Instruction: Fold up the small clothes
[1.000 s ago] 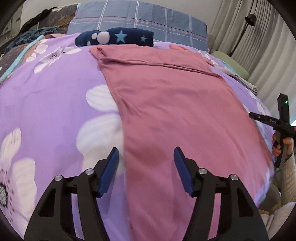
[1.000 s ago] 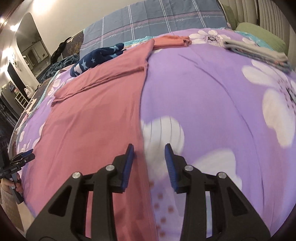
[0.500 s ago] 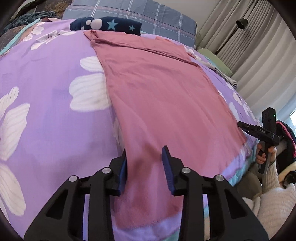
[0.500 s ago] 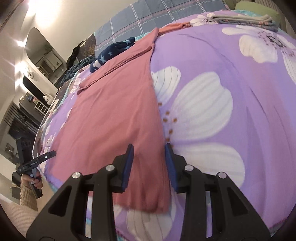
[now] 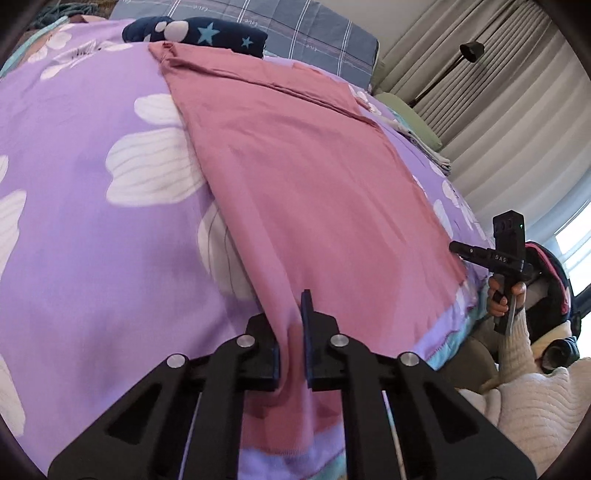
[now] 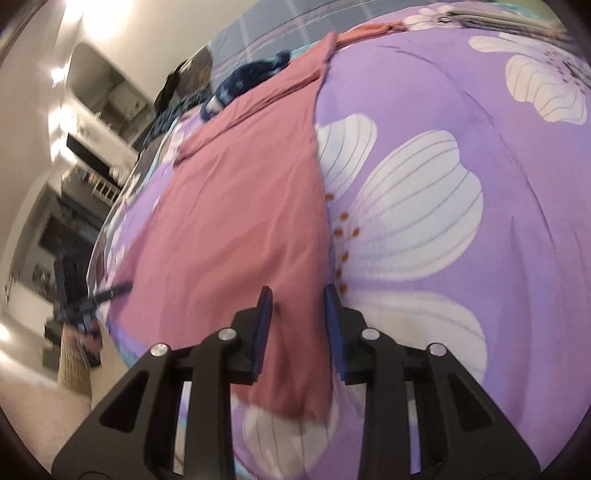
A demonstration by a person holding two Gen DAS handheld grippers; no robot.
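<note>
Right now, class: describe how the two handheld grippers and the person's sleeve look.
Each gripper has a black frame with triangular cut-outs, silver round bolts and two flat blue finger pads: left gripper, right gripper. Seen from the side, the right one is a black pistol-style handle with white lettering and a small green light on a black block above. The sleeve is cream ribbed knit.

A bed with a purple floral cover [image 5: 74, 236] carries a spread pink garment [image 5: 314, 192], a navy star-print cloth [image 5: 207, 33] and a plaid pillow [image 5: 317, 40]
</note>
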